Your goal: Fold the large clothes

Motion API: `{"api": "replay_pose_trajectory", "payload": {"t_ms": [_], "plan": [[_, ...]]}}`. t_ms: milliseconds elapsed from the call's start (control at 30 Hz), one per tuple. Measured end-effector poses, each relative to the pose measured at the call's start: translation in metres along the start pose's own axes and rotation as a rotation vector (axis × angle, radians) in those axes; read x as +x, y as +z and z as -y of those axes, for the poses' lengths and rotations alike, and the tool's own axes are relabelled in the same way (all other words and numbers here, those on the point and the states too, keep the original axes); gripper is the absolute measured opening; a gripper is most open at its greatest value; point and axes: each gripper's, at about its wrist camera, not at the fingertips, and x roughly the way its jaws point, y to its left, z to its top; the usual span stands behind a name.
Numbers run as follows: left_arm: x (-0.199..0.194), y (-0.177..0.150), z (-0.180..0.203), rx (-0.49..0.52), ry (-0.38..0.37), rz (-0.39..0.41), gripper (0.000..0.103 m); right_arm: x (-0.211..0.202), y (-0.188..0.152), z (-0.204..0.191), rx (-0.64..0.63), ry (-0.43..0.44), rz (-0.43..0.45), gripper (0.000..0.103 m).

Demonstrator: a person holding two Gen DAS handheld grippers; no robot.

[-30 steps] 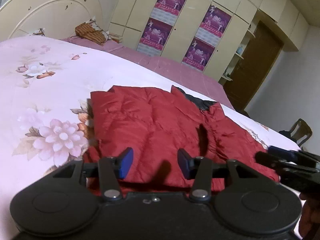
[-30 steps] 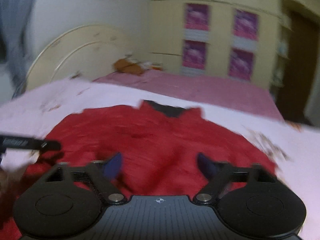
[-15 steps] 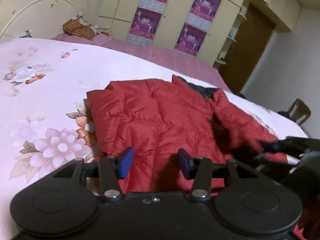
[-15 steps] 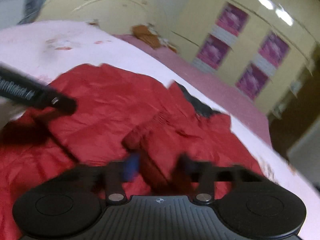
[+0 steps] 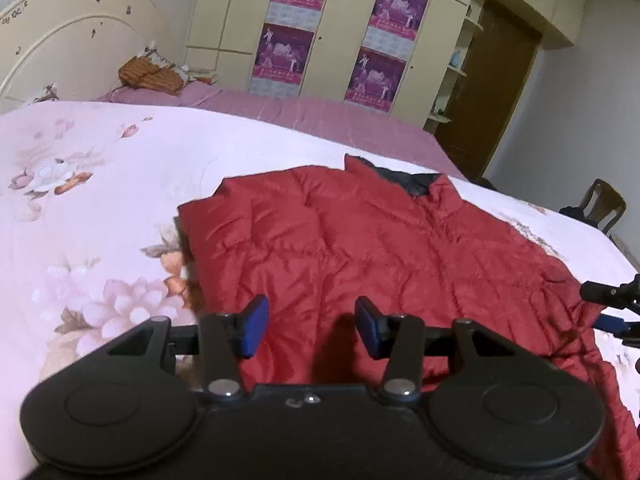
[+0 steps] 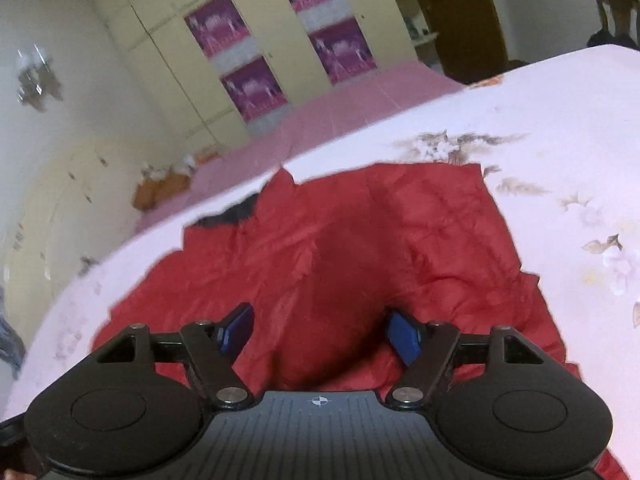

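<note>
A red quilted jacket [image 5: 380, 248] with a dark collar lies flat on the floral pink bedspread [image 5: 100, 184], sleeves folded in. It also shows in the right wrist view [image 6: 340, 248]. My left gripper [image 5: 311, 330] is open and empty, hovering over the jacket's near hem. My right gripper [image 6: 318, 334] is open and empty, just above the jacket's lower part. The right gripper also shows at the far right edge of the left wrist view [image 5: 612, 308], beside the jacket's right side.
The bed's cream headboard [image 5: 72, 52] is at the left. A folded orange cloth [image 5: 148, 76] lies on the mauve sheet near it. Wardrobes with purple posters [image 5: 288, 52] line the back wall. A wooden chair [image 5: 604, 208] stands at the right.
The right gripper had closed in over a folded sleeve; now it is open, pulled back to the jacket's right side. The jacket lies flatter. The left gripper stayed open and rose slightly.
</note>
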Motion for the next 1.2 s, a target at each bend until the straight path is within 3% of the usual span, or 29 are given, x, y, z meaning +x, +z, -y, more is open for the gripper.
{"api": "replay_pose_trajectory", "payload": {"t_ms": [100,167,200,267,367,600,633,667,700,733,767,867,967,1067,1200], "plan": [[0.01,0.004,0.003,0.025,0.006,-0.012,0.046,0.011,0.006,0.009,0.025,0.013,-0.028,0.071],[0.014,0.01,0.004,0.05,0.024,-0.001,0.046,0.016,0.009,0.01,0.012,-0.006,-0.065,0.037],[0.016,0.013,0.003,0.057,0.032,0.007,0.046,0.014,0.011,0.008,0.001,-0.01,-0.065,0.016],[0.024,0.016,-0.001,0.061,0.046,-0.009,0.046,0.015,0.016,0.009,-0.014,-0.001,-0.052,0.015],[0.034,0.011,-0.008,0.055,0.049,-0.042,0.046,0.011,-0.003,0.013,-0.045,-0.062,-0.121,0.009],[0.038,0.006,-0.009,0.098,0.062,-0.077,0.048,0.012,-0.021,0.021,-0.034,-0.064,-0.134,0.009],[0.034,0.009,-0.008,0.104,0.063,-0.076,0.048,0.007,-0.018,0.021,-0.039,-0.065,-0.122,0.011],[0.03,0.012,-0.008,0.108,0.069,-0.065,0.053,-0.001,-0.014,0.019,-0.047,-0.067,-0.103,0.02],[0.023,0.015,-0.007,0.107,0.069,-0.039,0.074,-0.014,-0.01,0.015,-0.079,-0.093,-0.053,0.05],[0.017,0.018,-0.007,0.106,0.077,-0.007,0.087,-0.026,-0.007,0.008,-0.128,-0.127,0.014,0.08],[0.013,0.021,-0.004,0.107,0.091,0.031,0.103,-0.036,-0.004,0.0,-0.194,-0.153,0.084,0.085],[0.018,0.033,0.005,0.113,0.107,0.069,0.103,-0.037,0.009,-0.023,-0.297,-0.096,0.147,0.086],[0.031,0.041,0.019,0.144,0.115,0.068,0.103,-0.003,0.021,-0.04,-0.307,-0.035,0.079,0.097],[0.045,0.046,0.029,0.18,0.114,0.03,0.103,0.041,0.016,-0.066,-0.406,-0.193,0.013,0.097],[0.061,0.042,0.028,0.188,0.116,-0.022,0.102,0.064,0.0,-0.073,-0.439,-0.121,-0.034,0.097]]}}
